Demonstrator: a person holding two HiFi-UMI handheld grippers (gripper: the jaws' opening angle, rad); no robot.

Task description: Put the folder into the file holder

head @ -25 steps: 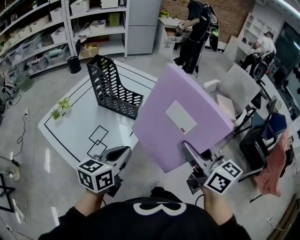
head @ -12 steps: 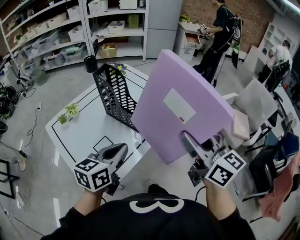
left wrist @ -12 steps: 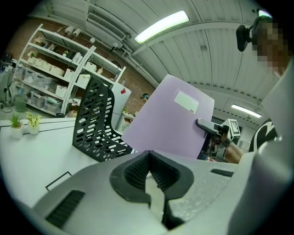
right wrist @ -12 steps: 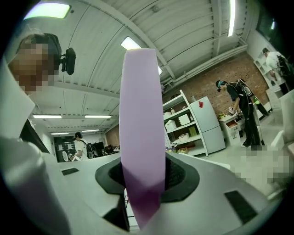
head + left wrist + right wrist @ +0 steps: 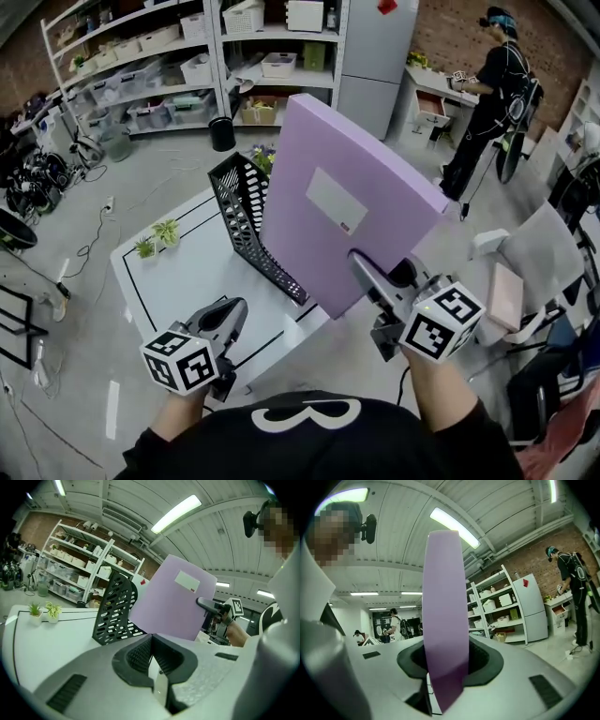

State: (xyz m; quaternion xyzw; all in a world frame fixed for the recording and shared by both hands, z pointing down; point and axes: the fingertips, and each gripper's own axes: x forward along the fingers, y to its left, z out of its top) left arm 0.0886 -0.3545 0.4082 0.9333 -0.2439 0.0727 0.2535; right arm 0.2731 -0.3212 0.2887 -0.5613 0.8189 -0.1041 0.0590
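Observation:
A thick lilac folder (image 5: 337,202) with a white label is held up in the air, and my right gripper (image 5: 367,279) is shut on its lower edge. In the right gripper view the folder's spine (image 5: 444,616) stands upright between the jaws. The black perforated file holder (image 5: 246,217) stands on the white table (image 5: 187,272), just left of and behind the folder. It also shows in the left gripper view as the file holder (image 5: 112,604) beside the folder (image 5: 173,599). My left gripper (image 5: 228,317) hovers at the table's near edge, shut and empty.
Two small potted plants (image 5: 157,238) sit at the table's left side. Black lines and squares mark the tabletop. Shelving with bins (image 5: 178,66) lines the back wall. A person (image 5: 492,89) stands at the far right by a desk. A chair (image 5: 548,234) is on the right.
The folder and my right gripper have moved left, closer to the file holder, while the view has swung right. The left gripper has kept its place by the table's edge.

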